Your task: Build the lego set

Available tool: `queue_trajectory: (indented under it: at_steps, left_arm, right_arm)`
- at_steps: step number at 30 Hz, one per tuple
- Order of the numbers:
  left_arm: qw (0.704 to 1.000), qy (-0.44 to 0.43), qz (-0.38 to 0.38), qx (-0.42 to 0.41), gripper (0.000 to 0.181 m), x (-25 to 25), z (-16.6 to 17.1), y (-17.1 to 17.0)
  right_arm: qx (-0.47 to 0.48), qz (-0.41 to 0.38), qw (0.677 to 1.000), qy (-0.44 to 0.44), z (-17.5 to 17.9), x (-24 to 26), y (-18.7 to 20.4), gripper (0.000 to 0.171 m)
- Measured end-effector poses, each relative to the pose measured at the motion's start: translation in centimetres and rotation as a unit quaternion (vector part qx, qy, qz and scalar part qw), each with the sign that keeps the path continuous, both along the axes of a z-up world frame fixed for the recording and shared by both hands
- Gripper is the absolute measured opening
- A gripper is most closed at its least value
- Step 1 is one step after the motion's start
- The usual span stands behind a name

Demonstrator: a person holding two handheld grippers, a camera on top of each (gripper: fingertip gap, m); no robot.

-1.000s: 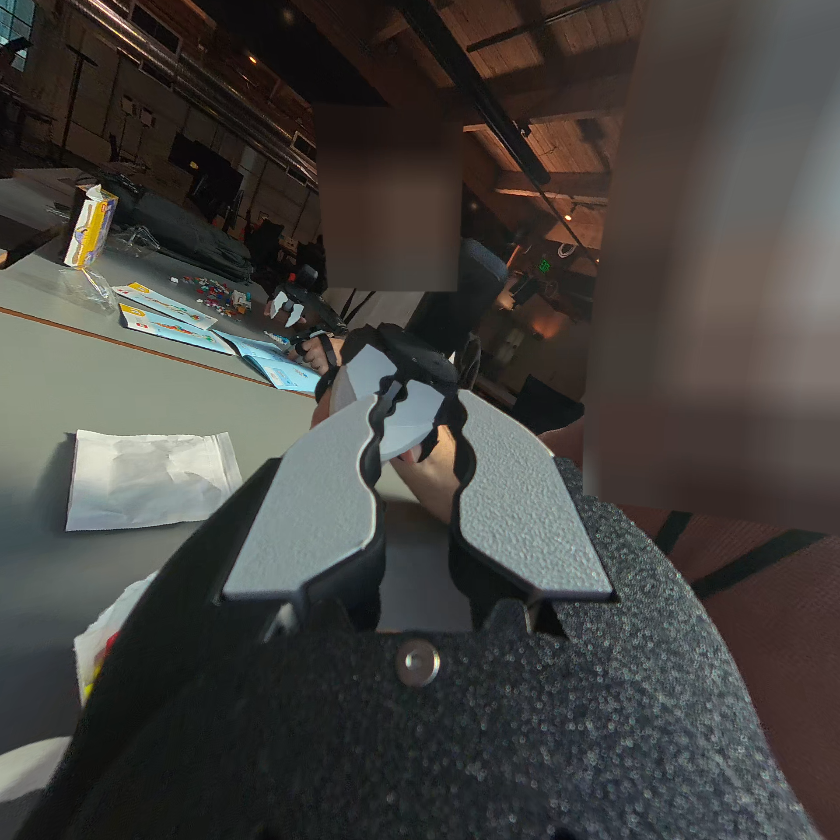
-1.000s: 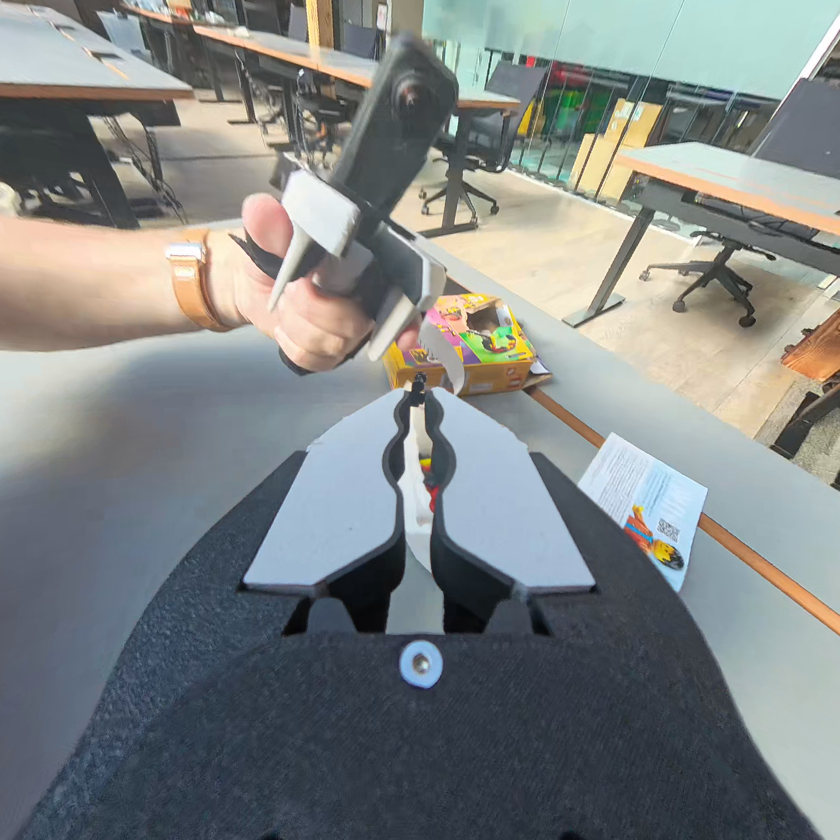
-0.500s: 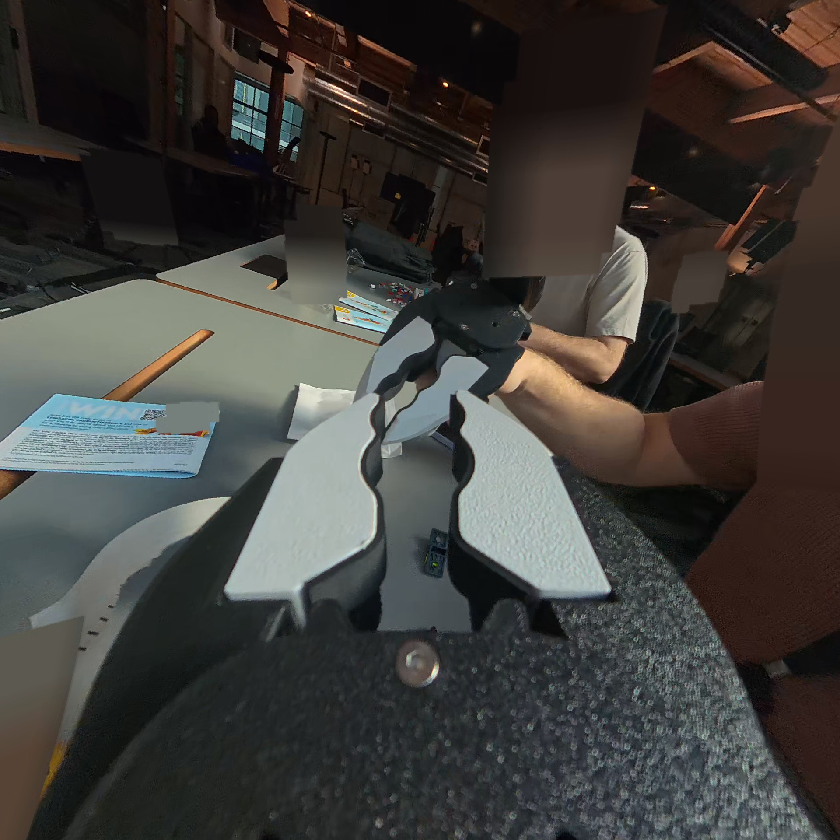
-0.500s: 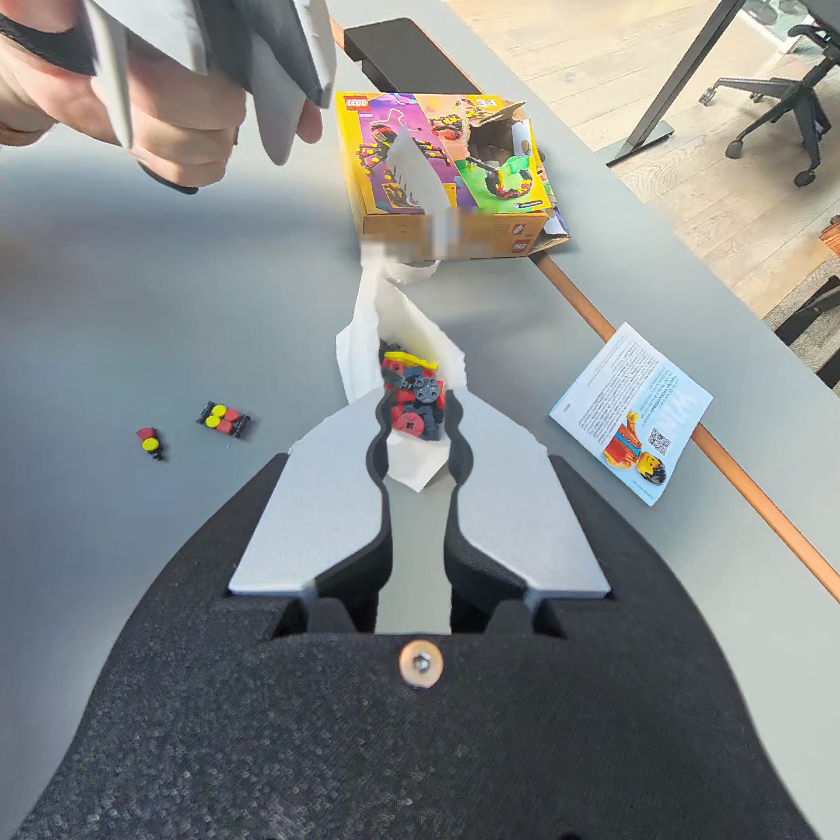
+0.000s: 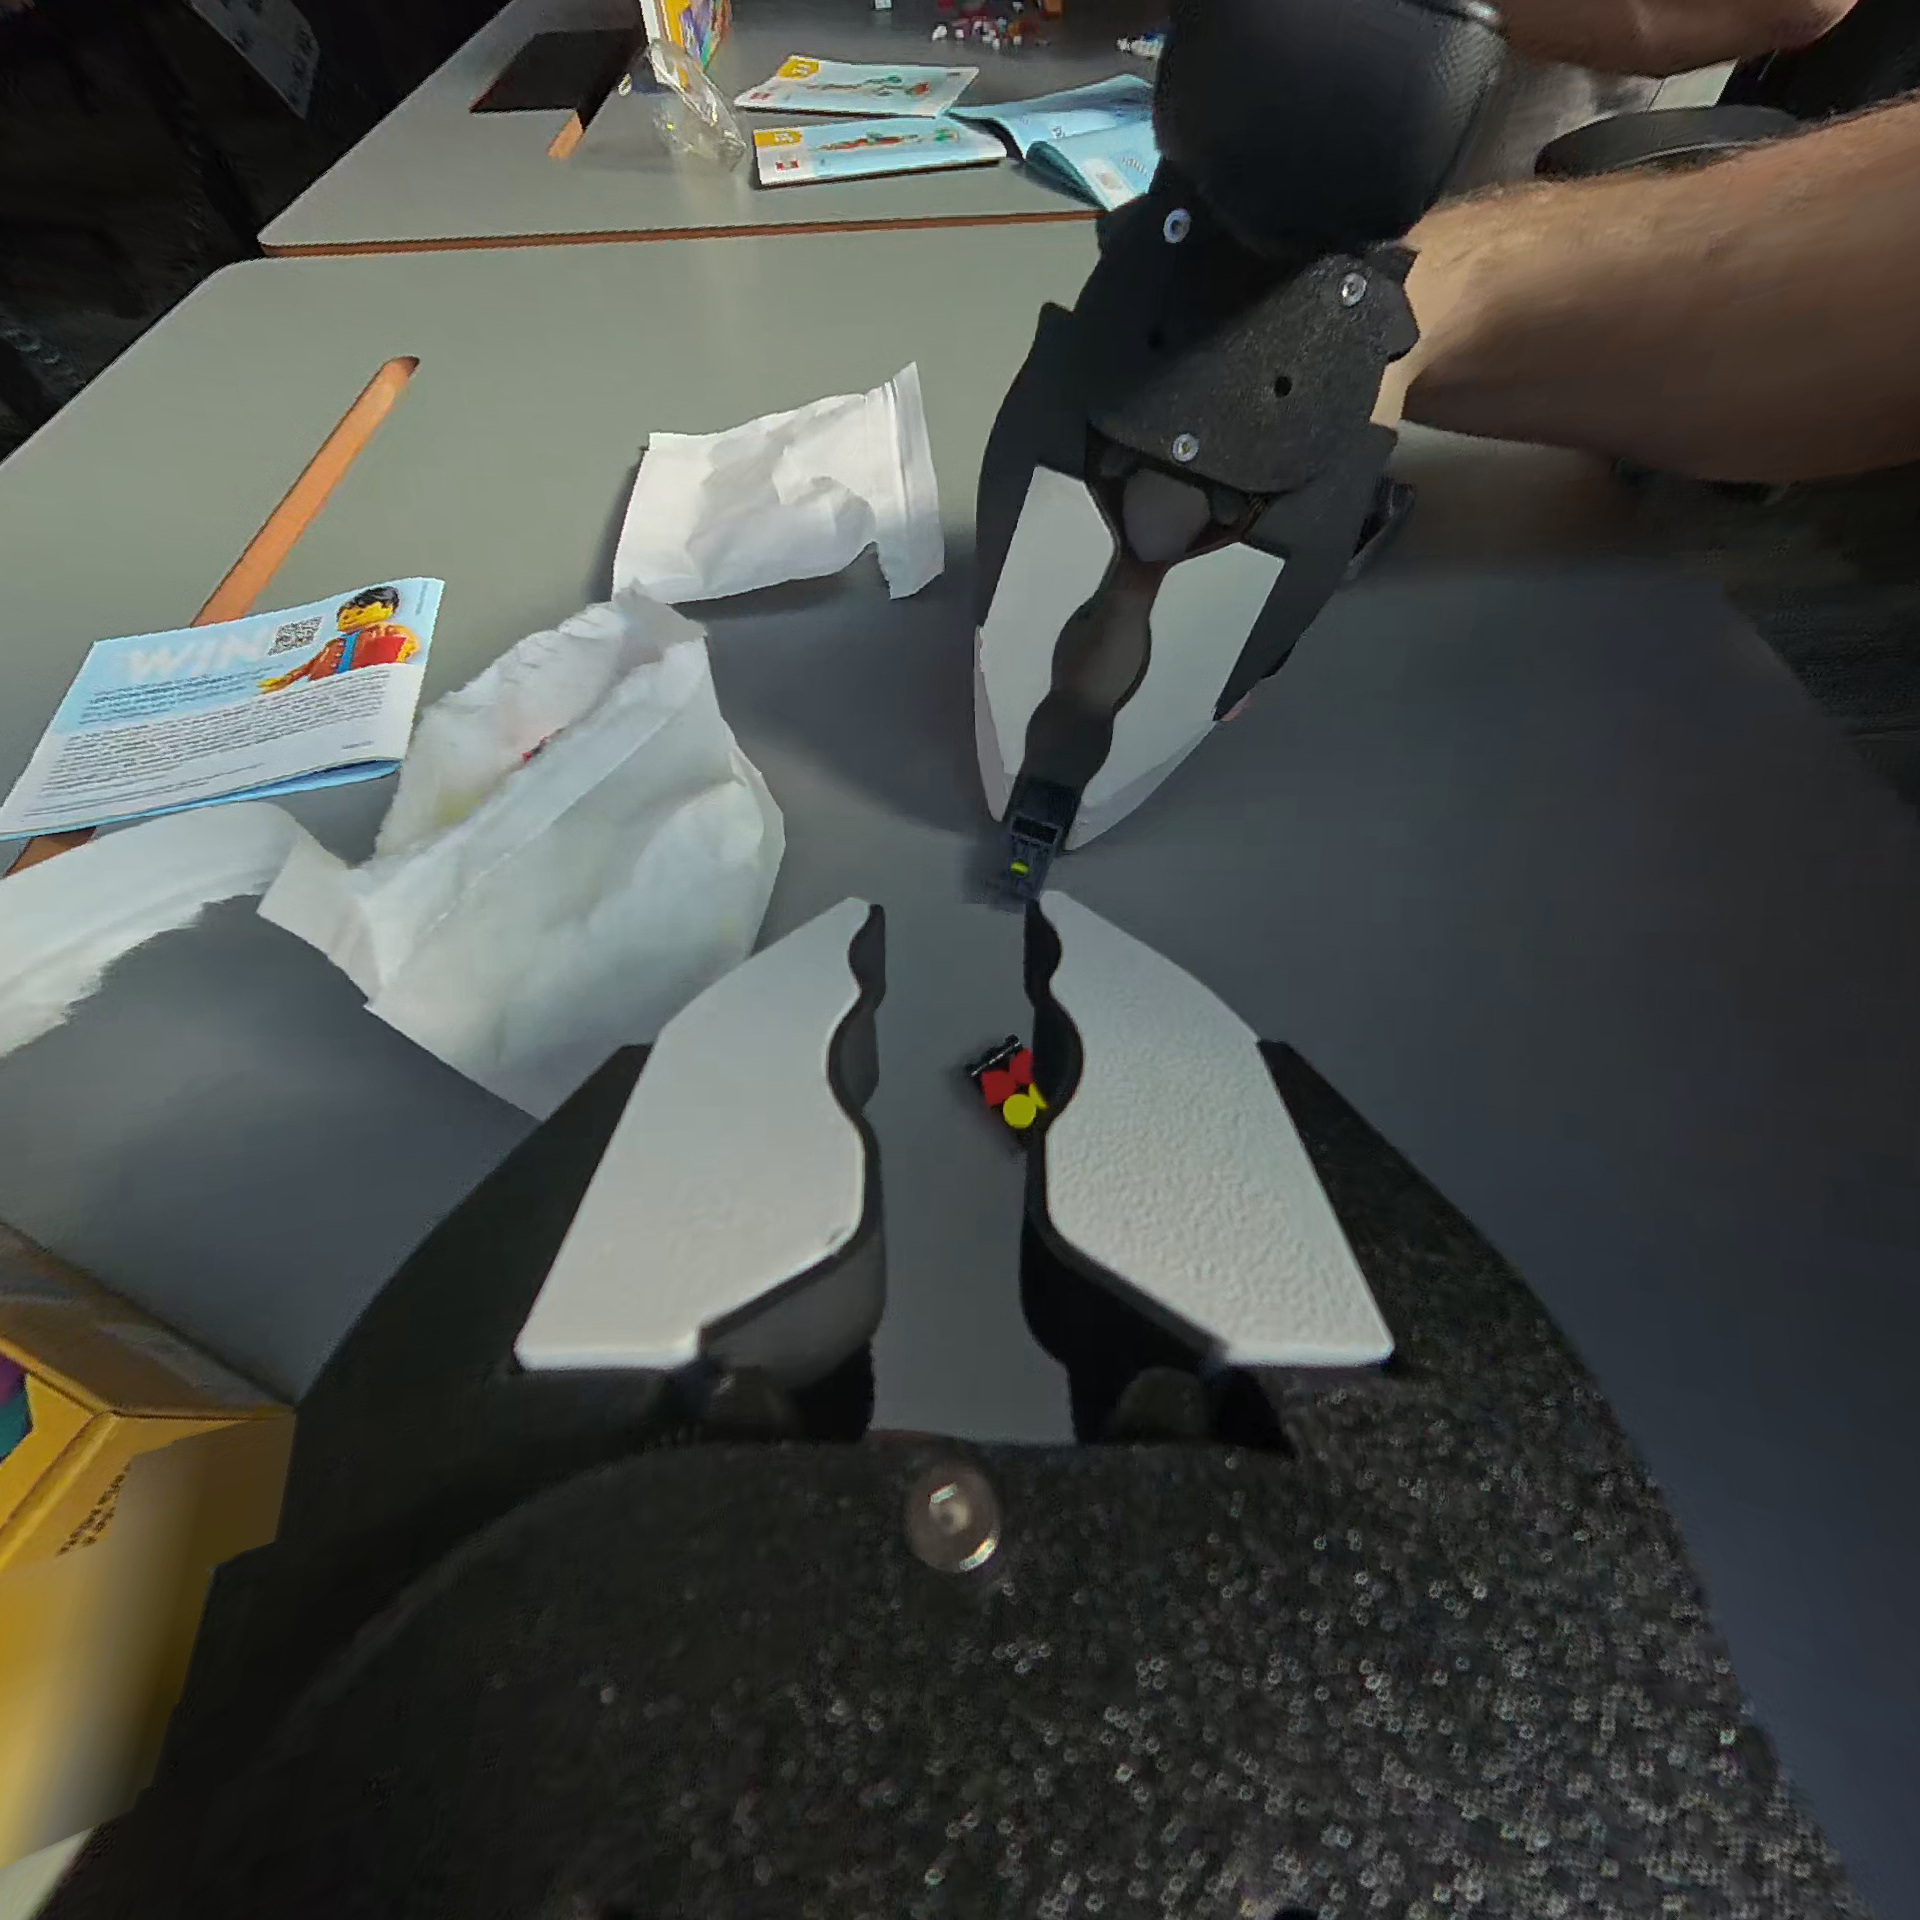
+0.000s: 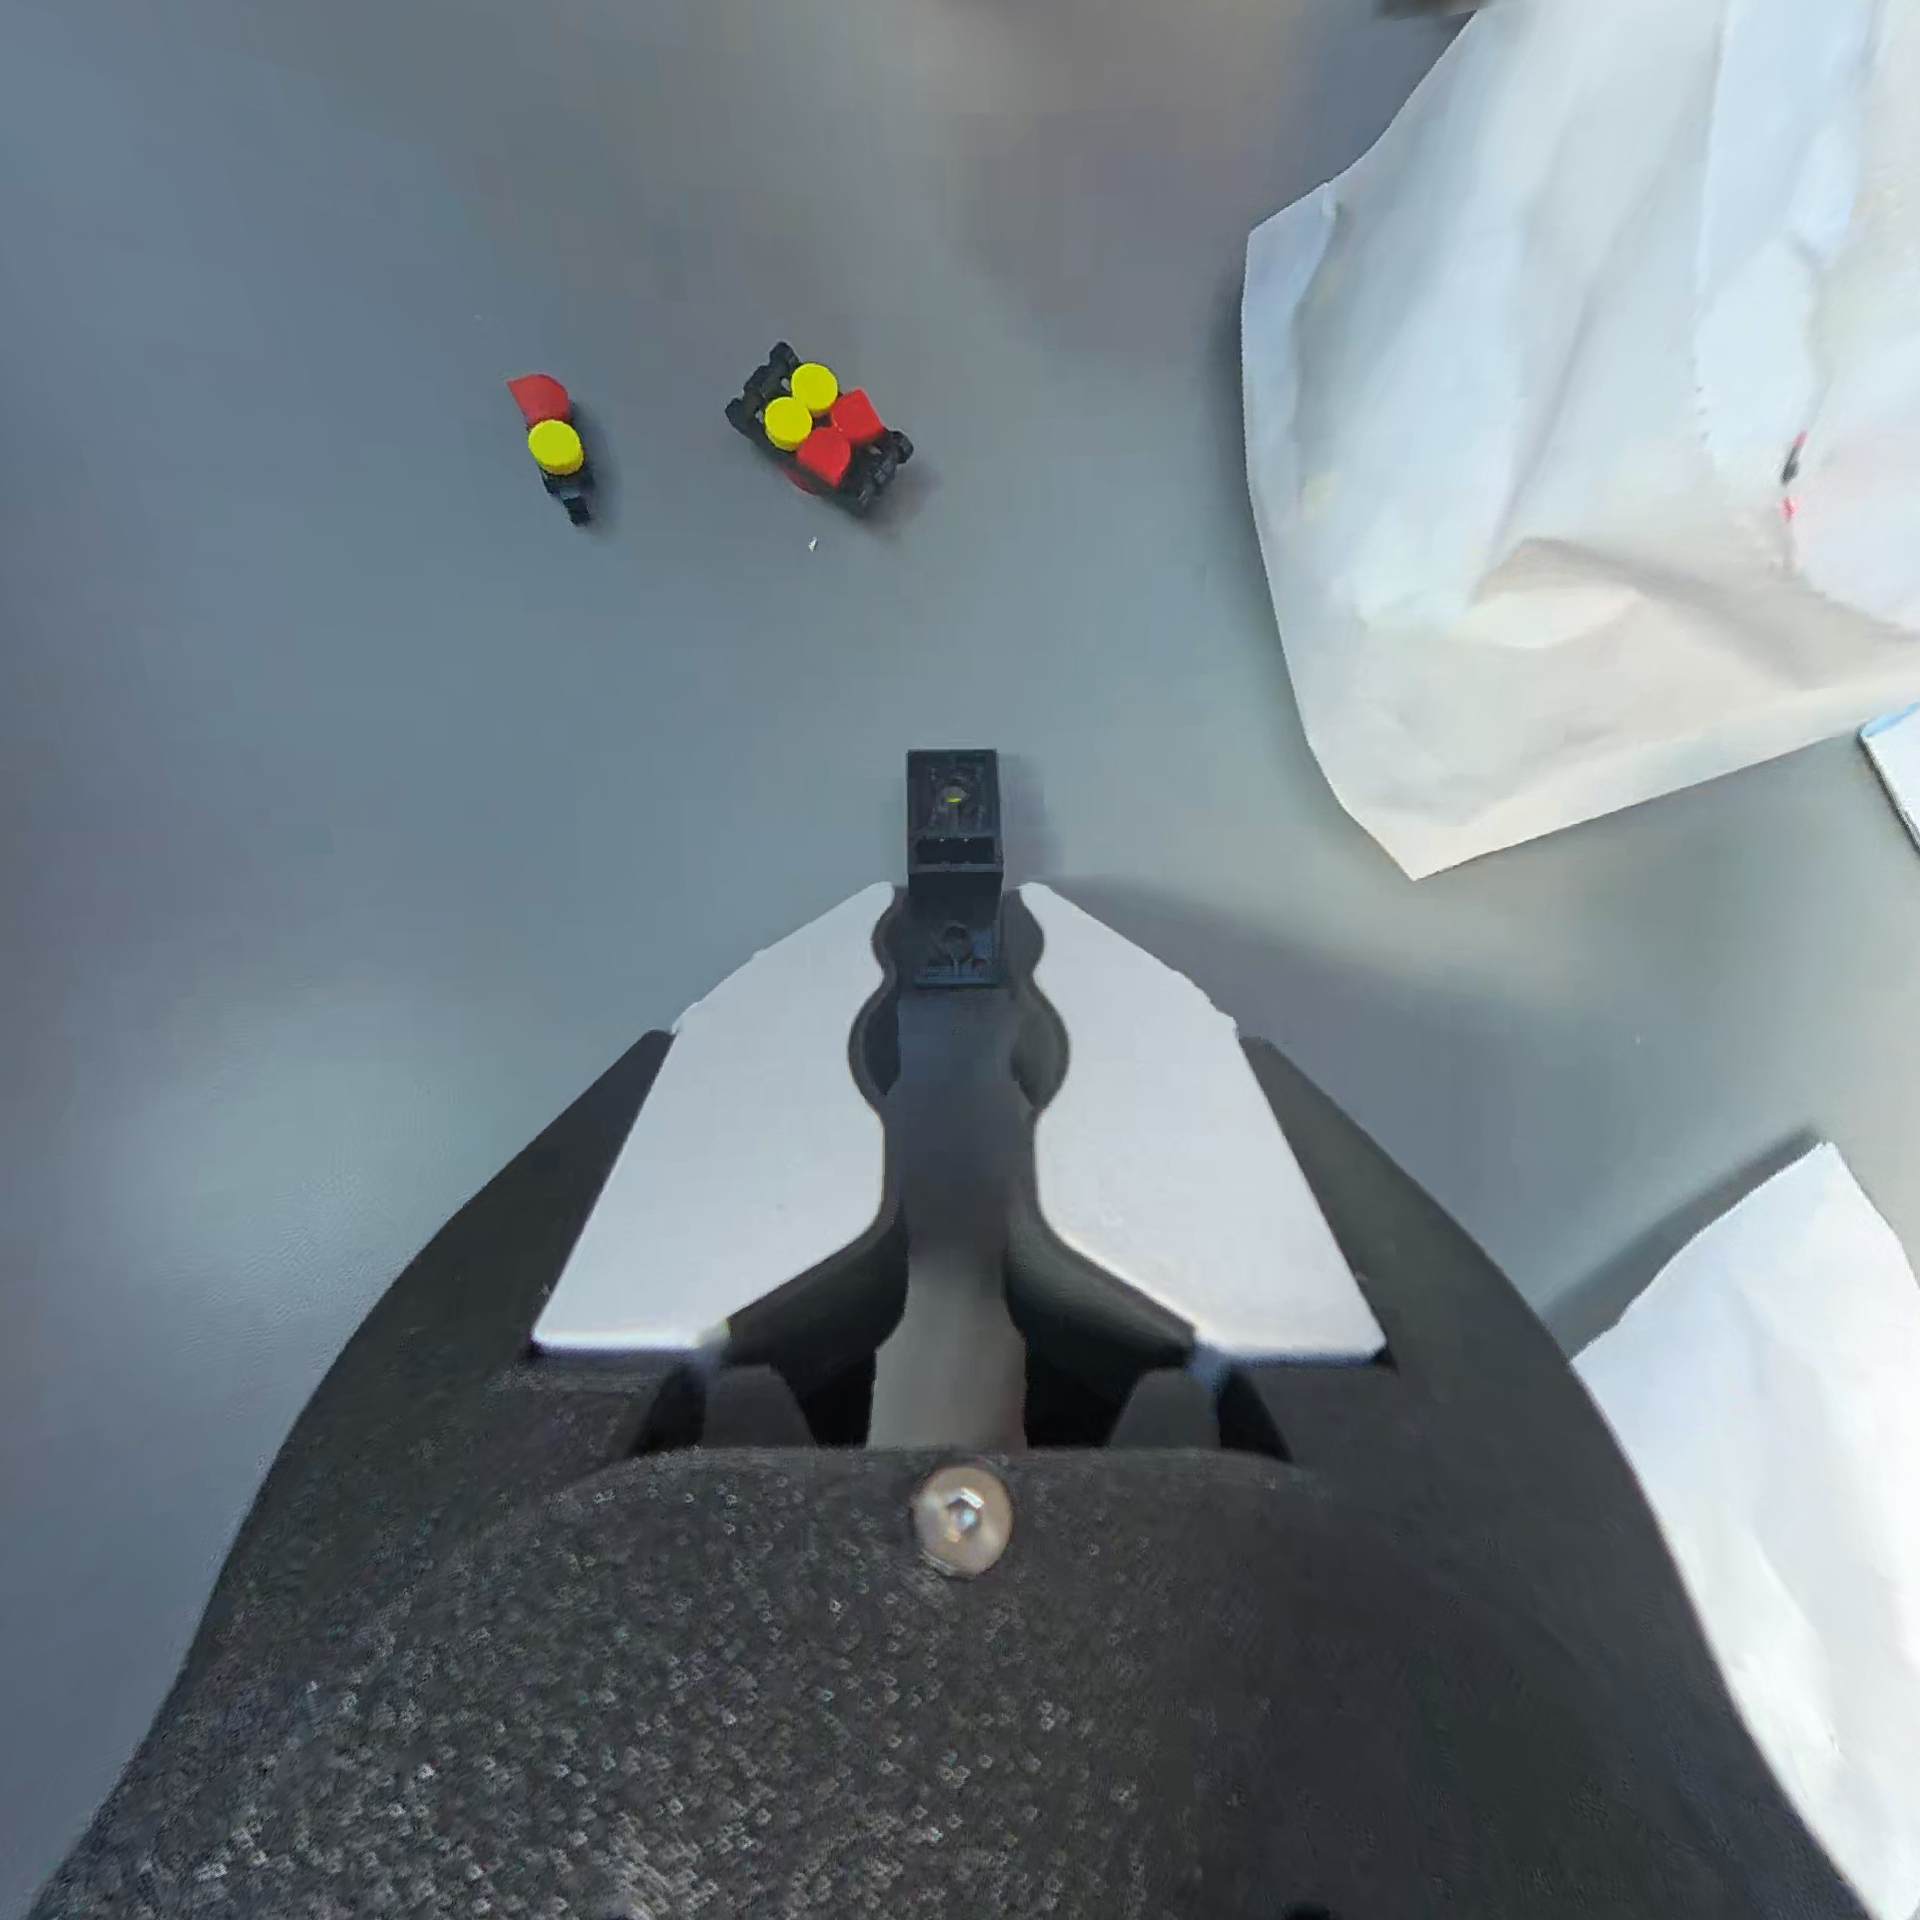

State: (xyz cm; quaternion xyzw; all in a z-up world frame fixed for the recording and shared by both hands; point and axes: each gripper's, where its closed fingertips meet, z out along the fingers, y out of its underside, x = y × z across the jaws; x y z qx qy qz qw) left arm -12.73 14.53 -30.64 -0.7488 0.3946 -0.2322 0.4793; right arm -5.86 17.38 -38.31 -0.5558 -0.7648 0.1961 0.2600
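- Here the right claw points down at the grey bench with its jaws narrow, pinched on a black lego piece; the piece sticks out past the tips, its far end at or just above the bench, contact not clear.
- From the left wrist view, the same right claw comes in from the far side, tips low, the black lego piece between them showing a small yellow dot.
- The left claw hangs above the bench with its jaws apart and nothing between them.
- Seen through the left claw's gap, a small red, yellow and black lego assembly lies on the bench close to the claw's right finger.
- In the right wrist view, two small builds lie beyond the held piece, apart from each other: a black base with two yellow studs and two red pieces, and a smaller one of red, yellow and black.
- A crumpled white paper bag lies to the left of the left claw, a flatter white bag farther off.
- A blue leaflet lies beyond the crumpled bag, and a yellow box corner shows at the lower left.
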Motion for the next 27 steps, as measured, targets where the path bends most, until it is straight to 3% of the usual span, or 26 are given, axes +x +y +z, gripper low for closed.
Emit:
queue_trajectory:
  at_steps: [4, 7, 9, 11, 15, 21, 24, 27]
  left_arm:
    - [1.000, 0.018, 0.009, 0.018, 0.025, -0.2, 0.0, 0.2]
    - [0.991, 0.033, 0.007, 0.131, 0.023, 0.3, 2.3, 0.1]
    - [0.984, -0.008, 0.007, 0.180, 0.021, 1.6, 4.6, -0.5]
    - [0.982, -0.109, -0.025, 0.155, 0.022, 4.0, 7.0, -2.0]
    - [0.950, -0.292, -0.026, 0.109, 0.023, 6.2, 11.0, -2.9]
    - [0.935, -0.341, -0.043, 0.082, 0.025, 7.1, 11.4, -3.5]
    - [0.925, -0.368, -0.056, 0.078, 0.018, 6.8, 11.8, -3.8]
    - [0.926, -0.365, -0.059, 0.078, 0.016, 7.0, 11.9, -3.9]
  right_arm:
    - [-0.176, -0.055, 0.983, 0.023, 1.5, -0.6, -1.4, 0.016]
    - [-0.409, -0.070, 0.894, 0.171, 8.1, -1.5, -3.1, 0.016]
    - [-0.484, -0.060, 0.824, 0.288, 12.7, -1.3, -3.3, 0.016]
    - [-0.457, -0.045, 0.800, 0.387, 15.5, -0.6, -3.8, 0.016]
    - [-0.339, -0.032, 0.822, 0.456, 16.9, -0.8, -5.6, 0.016]
    - [-0.330, -0.013, 0.808, 0.489, 18.2, -1.0, -7.1, 0.016]
    - [-0.348, -0.010, 0.797, 0.493, 18.5, -0.8, -7.1, 0.016]
    - [-0.344, -0.009, 0.802, 0.487, 18.2, -0.9, -7.3, 0.016]
